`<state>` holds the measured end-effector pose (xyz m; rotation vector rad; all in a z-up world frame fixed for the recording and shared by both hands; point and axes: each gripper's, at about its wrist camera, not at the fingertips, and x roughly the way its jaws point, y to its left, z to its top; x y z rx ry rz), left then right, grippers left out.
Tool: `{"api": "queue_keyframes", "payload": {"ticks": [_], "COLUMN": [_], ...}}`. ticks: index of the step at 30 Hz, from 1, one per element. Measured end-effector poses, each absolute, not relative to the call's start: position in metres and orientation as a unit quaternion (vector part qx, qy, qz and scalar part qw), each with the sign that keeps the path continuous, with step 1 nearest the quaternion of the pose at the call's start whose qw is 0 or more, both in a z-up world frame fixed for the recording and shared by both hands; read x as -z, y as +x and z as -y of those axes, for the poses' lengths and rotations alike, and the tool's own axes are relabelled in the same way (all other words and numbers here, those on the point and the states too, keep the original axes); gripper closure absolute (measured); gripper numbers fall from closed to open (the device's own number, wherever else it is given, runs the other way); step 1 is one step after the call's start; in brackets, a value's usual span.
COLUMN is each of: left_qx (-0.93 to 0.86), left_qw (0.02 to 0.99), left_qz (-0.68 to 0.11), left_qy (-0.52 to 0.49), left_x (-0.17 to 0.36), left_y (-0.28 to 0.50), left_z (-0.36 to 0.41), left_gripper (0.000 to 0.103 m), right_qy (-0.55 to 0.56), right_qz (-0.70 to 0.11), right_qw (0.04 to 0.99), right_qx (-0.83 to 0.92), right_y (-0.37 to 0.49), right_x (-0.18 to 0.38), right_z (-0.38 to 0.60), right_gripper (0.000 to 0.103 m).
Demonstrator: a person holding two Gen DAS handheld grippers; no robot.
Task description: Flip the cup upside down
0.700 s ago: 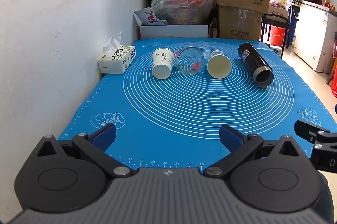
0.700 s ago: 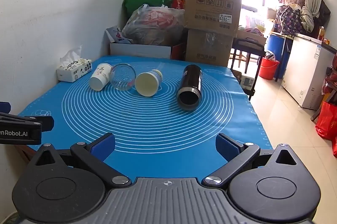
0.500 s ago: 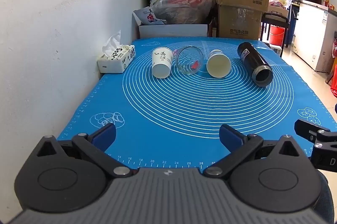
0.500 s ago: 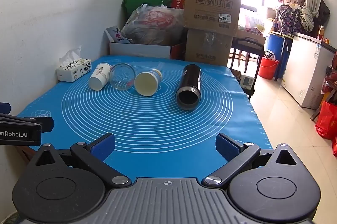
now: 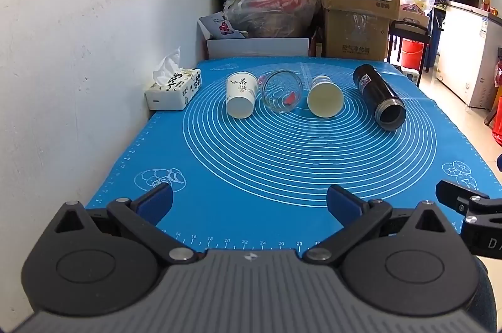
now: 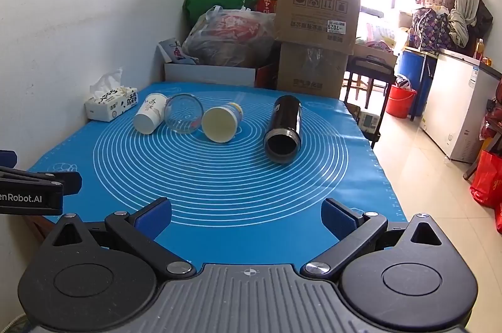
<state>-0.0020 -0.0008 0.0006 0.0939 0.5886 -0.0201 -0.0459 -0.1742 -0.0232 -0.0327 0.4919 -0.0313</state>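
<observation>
Both hand-held grippers spread, empty (left, right); cups lying sideways.

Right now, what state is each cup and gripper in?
Paper cup: on its side, mouth toward camera.
Glass cup: on its side, empty.
Cream cup: on its side.
Black flask: on its side, uncapped.
Tissue box: tissue sticking out.
Left gripper: open, empty.
Right gripper: open, empty.

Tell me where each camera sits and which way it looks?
Left wrist: sits on the left gripper, low at the near edge of the mat, facing the cups; its open fingers show, plus the right gripper's tip at right.
Right wrist: sits on the right gripper, beside it, facing likewise; open fingers show.
Both share the flask.
</observation>
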Motion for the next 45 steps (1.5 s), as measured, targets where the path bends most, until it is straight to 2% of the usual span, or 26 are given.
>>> {"api": "queue_keyframes", "payload": {"ticks": [45], "left_qx": [0.006], "left_qw": [0.957], "left_qz": [-0.286], "left_qy": [0.048], "left_x": [-0.0037], "left_y": [-0.002], "left_z": [-0.0022], "left_gripper": [0.0], "right_qy": [-0.018], "right_qz": [-0.245], "right_qw": [0.969], "right_qx": [0.013], "right_y": [-0.0491], "right_x": [0.0286], "right_z": [0.1702], "right_gripper": [0.0]}}
